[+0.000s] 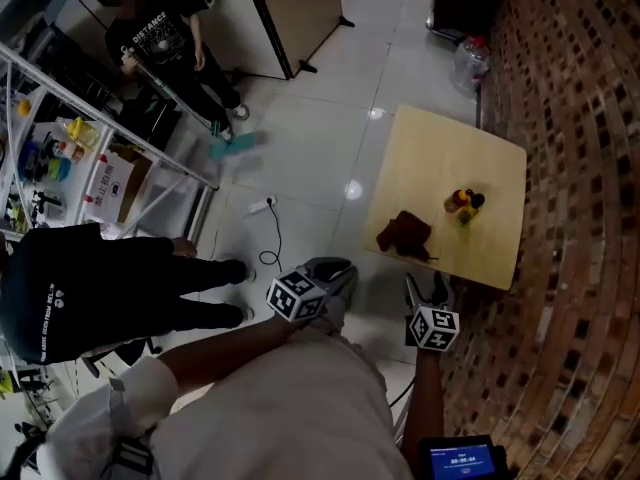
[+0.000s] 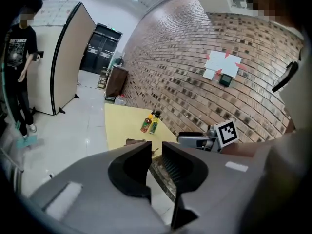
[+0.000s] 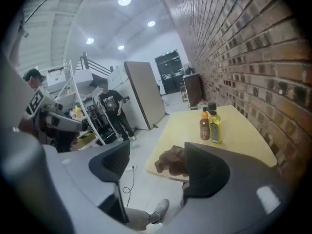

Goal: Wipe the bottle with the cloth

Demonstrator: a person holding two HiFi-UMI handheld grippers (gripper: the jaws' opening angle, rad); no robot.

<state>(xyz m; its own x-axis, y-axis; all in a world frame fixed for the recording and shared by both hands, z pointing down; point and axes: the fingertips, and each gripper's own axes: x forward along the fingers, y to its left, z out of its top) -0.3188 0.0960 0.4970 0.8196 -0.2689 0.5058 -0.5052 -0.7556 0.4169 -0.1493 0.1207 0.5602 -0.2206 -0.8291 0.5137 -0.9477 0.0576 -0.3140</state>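
**Two upright bottles and a cloth on the bench; both tools held clear**

Two bottles are stood upright side by side, touching or nearly so, on the far part of the yellow bench [image 1: 485, 153], near the brick wall [image 1: 570, 168]. Their long axes are vertical and their caps point up. The orange-capped bottle [image 3: 204, 126] appears to be filled with a dark brown liquid; the black-capped bottle [image 3: 215, 128] is filled with a yellow one. Their labels are too small to be read.

The brown cloth [image 1: 404, 234] is left crumpled near the bench's near edge, apart from the bottles. In the right gripper view its right part is covered by one jaw; in the left gripper view only a strip of it is seen above the jaws.

The left tool [image 2: 156, 147] is clenched with nothing between its jaws. The right tool [image 3: 157, 147] is released, its jaws spread wide and nothing gripped. Both are held short of the bench, above the tiled floor [image 1: 320, 148].
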